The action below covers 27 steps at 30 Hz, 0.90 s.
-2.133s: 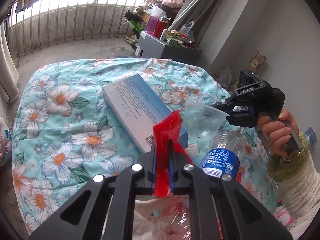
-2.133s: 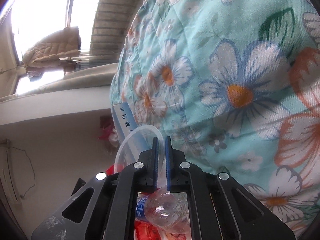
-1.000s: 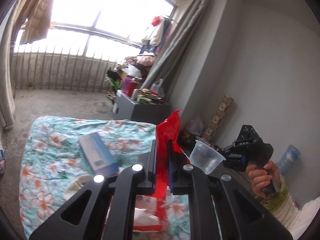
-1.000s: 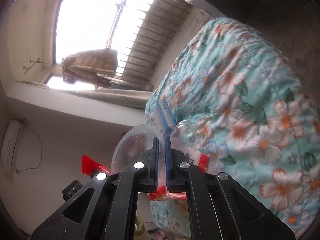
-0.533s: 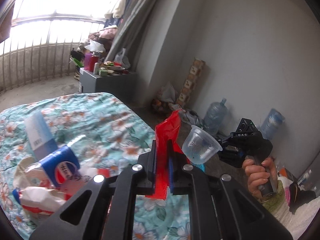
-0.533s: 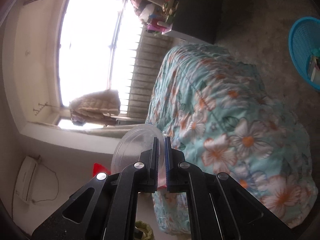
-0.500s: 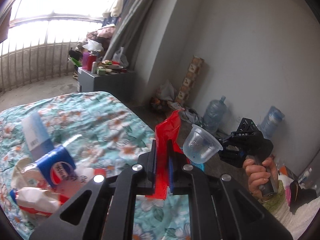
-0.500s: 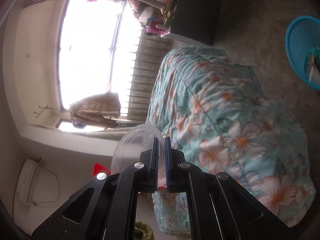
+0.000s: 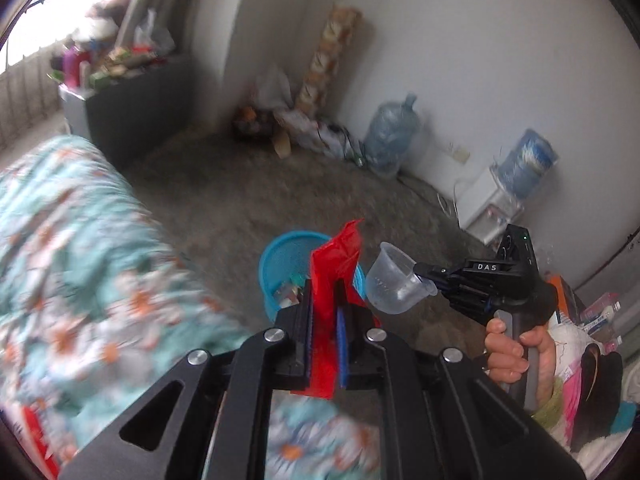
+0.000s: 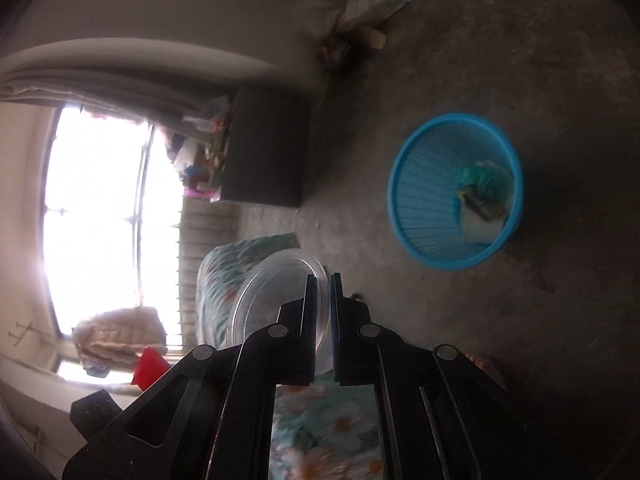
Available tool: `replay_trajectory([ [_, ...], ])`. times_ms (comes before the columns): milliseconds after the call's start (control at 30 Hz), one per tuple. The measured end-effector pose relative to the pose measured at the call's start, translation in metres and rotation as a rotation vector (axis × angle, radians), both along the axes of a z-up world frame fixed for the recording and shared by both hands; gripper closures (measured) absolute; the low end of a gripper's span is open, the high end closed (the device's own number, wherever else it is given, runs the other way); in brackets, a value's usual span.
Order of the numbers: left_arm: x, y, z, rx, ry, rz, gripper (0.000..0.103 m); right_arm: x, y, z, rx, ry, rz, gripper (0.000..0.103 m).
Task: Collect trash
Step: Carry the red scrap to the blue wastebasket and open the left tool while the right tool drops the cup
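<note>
Blue basket interior shows rightward only — leftward, wrapper blocks it.

From the left wrist view, bare grey floor lies open from ten to two o'clock. The blue mesh wastebasket stands dead ahead at twelve, its mouth open upward with some rubbish low inside. The floral quilted bed blocks nine o'clock. A dark cabinet stands at eleven; a water jug and a water dispenser line the wall at one.
</note>
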<state>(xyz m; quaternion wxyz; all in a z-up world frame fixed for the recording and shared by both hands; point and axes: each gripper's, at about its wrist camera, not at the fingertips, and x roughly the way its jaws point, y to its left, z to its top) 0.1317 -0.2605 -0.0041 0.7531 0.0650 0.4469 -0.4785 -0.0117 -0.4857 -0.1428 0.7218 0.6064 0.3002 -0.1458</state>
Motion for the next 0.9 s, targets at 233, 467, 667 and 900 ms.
replay_trajectory([
  [233,0.026,-0.132,-0.070,0.200,0.046,-0.125,0.094,0.011,-0.046,-0.068,0.063,0.138,-0.109,0.096],
  [467,0.055,-0.203,-0.127,0.323,0.030,-0.151,0.080,0.033,-0.084,-0.129,0.129,0.219,-0.184,0.069],
  [667,0.074,-0.195,-0.141,0.332,0.050,-0.071,0.059,0.030,-0.082,-0.144,0.171,0.223,-0.233,0.056],
  [900,0.063,-0.165,-0.085,0.229,-0.021,-0.037,0.056,0.019,-0.052,-0.103,0.066,0.166,-0.215,0.052],
])
